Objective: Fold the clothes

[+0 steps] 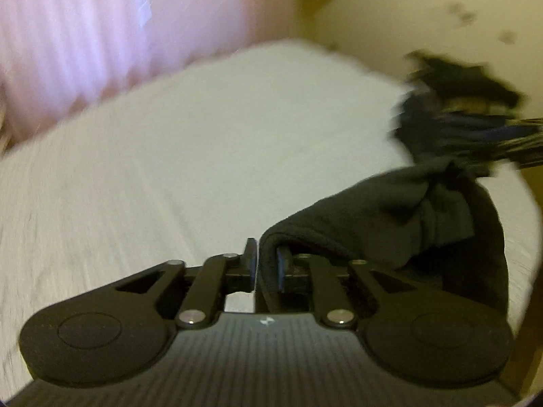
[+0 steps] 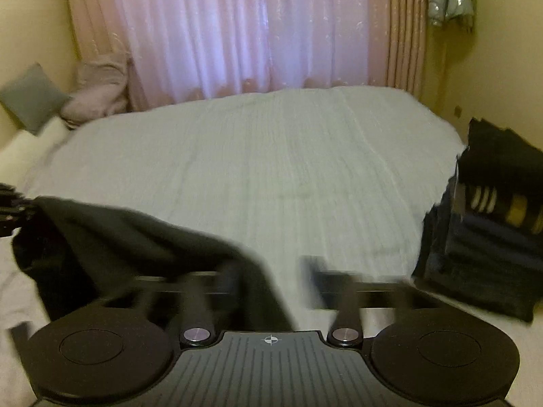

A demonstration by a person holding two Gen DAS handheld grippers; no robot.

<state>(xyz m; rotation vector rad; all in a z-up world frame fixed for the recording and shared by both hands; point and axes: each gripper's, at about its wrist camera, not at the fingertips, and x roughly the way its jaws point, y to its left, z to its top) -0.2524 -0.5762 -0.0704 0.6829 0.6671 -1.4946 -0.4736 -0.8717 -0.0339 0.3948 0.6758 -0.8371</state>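
pinching the folded edge of a black garment (image 1: 390,210), the left gripper (image 1: 266,264) is keeping its two fingers almost together, with only the cloth between them. the garment is running from this grip away to the right, bunching into a knot of folds, and it is hanging a little above the white bed cover (image 1: 169,156). the picture is blurred, so finer details of the cloth are not readable.

the right gripper (image 2: 271,278) is standing with its fingers wide apart, and nothing is sitting between them. the same black garment (image 2: 112,237) is lying over its left finger and is spreading to the left side of the bed; whether it is touching the finger or only passing in front, i cannot tell because of the blur.

at the right edge of the bed a pile of dark folded clothes (image 2: 488,230) is resting, well apart from the garment. behind the bed a pink curtain (image 2: 254,34) is hanging, and a grey pillow (image 2: 30,98) is leaning in the far left corner.
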